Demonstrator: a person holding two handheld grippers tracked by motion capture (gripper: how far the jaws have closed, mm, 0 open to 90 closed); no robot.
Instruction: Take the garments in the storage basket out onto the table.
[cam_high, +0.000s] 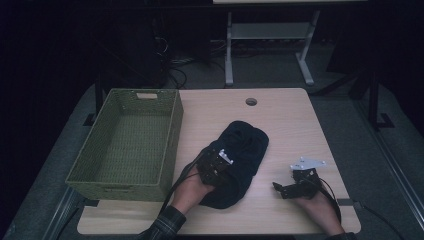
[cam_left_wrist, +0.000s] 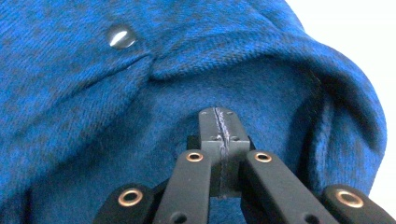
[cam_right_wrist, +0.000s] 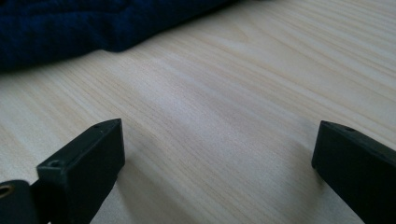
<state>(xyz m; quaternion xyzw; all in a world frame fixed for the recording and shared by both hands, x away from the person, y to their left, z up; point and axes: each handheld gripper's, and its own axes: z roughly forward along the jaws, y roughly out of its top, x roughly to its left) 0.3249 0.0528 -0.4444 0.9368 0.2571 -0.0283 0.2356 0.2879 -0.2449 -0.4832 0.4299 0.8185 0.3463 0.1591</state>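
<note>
The left gripper (cam_left_wrist: 219, 140), jaws clenched with no fabric between them, pressed into the blue knit garment (cam_high: 240, 160) beneath it, apparently readying a lift toward the green wicker basket (cam_high: 172, 145), while the right gripper (cam_right_wrist: 217, 163) rested released on the wooden table (cam_high: 295, 125).

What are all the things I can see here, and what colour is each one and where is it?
garment: one, dark blue, crumpled in the middle of the table, with a small shiny snap on it
basket: one, green woven, on the left side of the table, nothing in it
table: one, light wood, with a round hole near its far edge
desk frame: one, pale grey legs, on the floor behind the table
left hand-held gripper: one, black, jaws shut, tips against the garment
right hand-held gripper: one, black, jaws open over bare table, right of the garment
hands: two, coming in from the near edge
</note>
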